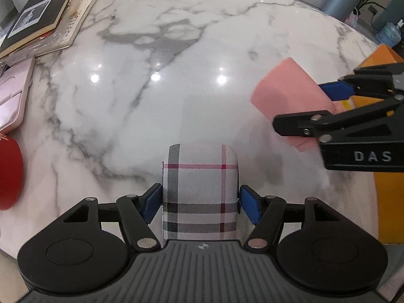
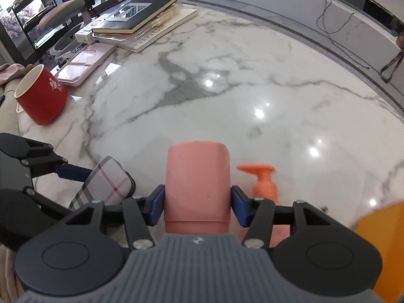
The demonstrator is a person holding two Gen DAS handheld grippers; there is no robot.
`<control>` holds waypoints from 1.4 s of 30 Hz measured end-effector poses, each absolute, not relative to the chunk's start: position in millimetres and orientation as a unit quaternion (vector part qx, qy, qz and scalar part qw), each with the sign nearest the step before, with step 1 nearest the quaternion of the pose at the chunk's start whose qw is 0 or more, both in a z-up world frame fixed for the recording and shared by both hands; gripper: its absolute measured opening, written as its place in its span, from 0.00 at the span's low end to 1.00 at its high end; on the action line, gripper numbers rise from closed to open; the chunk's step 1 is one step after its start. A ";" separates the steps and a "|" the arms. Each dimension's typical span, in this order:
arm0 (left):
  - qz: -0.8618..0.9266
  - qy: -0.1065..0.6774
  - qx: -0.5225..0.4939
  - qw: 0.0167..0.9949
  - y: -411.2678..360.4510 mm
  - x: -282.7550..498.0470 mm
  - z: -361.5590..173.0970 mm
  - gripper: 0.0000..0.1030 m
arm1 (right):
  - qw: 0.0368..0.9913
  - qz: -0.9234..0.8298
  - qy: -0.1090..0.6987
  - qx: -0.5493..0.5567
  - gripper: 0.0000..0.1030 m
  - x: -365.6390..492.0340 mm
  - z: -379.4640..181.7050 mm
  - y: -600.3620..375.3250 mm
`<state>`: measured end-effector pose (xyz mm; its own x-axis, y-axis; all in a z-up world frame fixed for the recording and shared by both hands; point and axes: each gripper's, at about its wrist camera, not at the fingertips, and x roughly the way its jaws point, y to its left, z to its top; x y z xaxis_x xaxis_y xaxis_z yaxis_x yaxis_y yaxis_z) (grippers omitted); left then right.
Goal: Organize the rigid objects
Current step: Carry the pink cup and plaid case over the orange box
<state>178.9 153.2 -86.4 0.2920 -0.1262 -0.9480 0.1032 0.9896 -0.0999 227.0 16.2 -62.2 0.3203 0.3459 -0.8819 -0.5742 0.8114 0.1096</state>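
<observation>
My left gripper point(image 1: 200, 202) is shut on a plaid fabric-covered case point(image 1: 199, 189), held above the marble table point(image 1: 176, 75); its blue pads press both sides. The same plaid case point(image 2: 106, 184) shows at the lower left of the right wrist view. My right gripper point(image 2: 197, 203) is shut on a pink cup point(image 2: 197, 184), blue pads against its walls. In the left wrist view the pink cup point(image 1: 287, 85) appears at the right, blurred, in the right gripper point(image 1: 328, 106). An orange pump bottle point(image 2: 262, 181) stands just right of the cup.
A red mug point(image 2: 41, 96) sits at the table's left edge, beside a pink flat box point(image 2: 83, 63). A stack of books point(image 2: 141, 20) lies at the far left corner. An orange object point(image 2: 381, 247) fills the lower right. The middle of the marble shows only veins and light glare.
</observation>
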 end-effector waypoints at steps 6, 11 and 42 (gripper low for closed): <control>-0.075 0.581 -0.027 0.810 138.1 162.7 -71.2 0.74 | 0.817 0.268 0.501 -0.099 0.53 198.0 -47.7 -17.8; -0.083 0.563 -0.020 0.822 119.5 147.5 -49.0 0.74 | 0.827 0.262 0.490 -0.090 0.53 173.8 -32.8 -42.6; -0.298 0.480 0.080 0.821 -143.8 134.7 39.5 0.74 | 0.880 0.079 0.454 -0.114 0.53 91.7 24.7 -275.5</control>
<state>134.7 -143.8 39.5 0.3612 -0.4120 -0.8365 0.5658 0.8099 -0.1545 91.7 -275.5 24.7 0.5750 0.0351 -0.8174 -0.2430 0.9613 -0.1297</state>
